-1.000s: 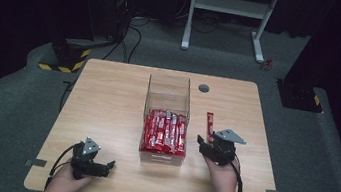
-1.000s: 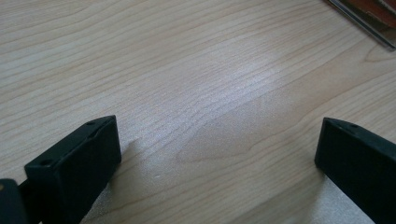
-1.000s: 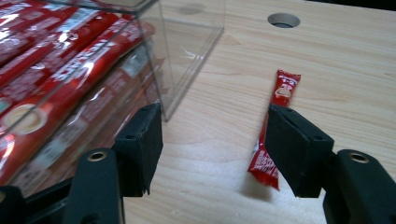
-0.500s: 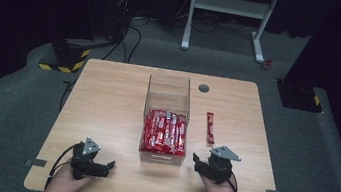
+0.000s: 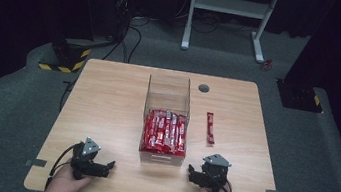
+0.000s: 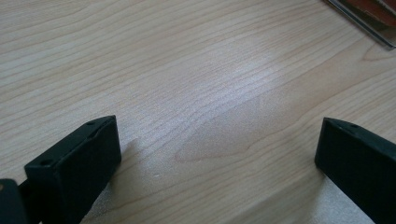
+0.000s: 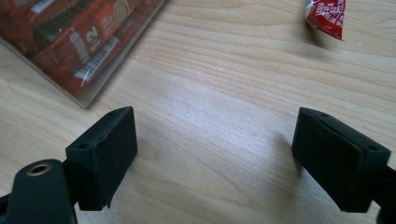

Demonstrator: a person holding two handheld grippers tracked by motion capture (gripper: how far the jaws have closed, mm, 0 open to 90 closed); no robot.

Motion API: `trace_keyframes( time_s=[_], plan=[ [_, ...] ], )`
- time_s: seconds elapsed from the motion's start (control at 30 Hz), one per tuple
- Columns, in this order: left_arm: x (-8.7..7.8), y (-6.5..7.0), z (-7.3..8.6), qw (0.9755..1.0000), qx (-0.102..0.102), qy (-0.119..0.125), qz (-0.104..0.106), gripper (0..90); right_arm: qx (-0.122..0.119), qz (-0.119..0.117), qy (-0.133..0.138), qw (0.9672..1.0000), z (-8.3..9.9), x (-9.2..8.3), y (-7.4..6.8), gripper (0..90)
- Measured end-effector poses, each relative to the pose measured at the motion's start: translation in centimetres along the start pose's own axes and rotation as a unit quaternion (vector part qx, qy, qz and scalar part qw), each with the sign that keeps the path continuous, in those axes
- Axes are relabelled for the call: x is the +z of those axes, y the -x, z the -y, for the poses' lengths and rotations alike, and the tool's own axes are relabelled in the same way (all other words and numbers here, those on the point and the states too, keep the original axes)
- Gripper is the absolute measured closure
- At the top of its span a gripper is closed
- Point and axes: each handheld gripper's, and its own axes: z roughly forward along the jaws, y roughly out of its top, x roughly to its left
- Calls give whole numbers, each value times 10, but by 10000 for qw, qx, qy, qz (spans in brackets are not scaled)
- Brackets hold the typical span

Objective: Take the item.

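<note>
A clear plastic box (image 5: 169,90) stands mid-table, its near half packed with red sachets (image 5: 165,131). One loose red sachet (image 5: 210,128) lies flat on the wood to the box's right. My right gripper (image 5: 194,174) rests near the front edge, right of the box's near corner. Its jaws have just been opening and stand open over bare wood (image 7: 215,140), with the box (image 7: 70,42) at upper left and the loose sachet's end (image 7: 327,14) at upper right. My left gripper (image 5: 107,167) sits at the front left, open over bare wood (image 6: 215,140).
The wooden table (image 5: 107,97) has a small dark grommet (image 5: 203,88) behind the box. A box corner (image 6: 369,18) shows in the left gripper view. Dark floor, cables and a white frame lie beyond the far edge.
My right gripper has drawn back from beside the loose sachet toward the front edge and lower. The sachet stays flat on the table. The left gripper has not moved.
</note>
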Motion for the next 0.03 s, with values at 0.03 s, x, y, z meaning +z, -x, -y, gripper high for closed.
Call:
trace_keyframes(
  time_s=[0.03],
  plan=[
    [0, 0, 0, 10000, -4, -4, 0, 6, 25, 9, -15, 10000, 0, 0, -1, 129]
  ],
)
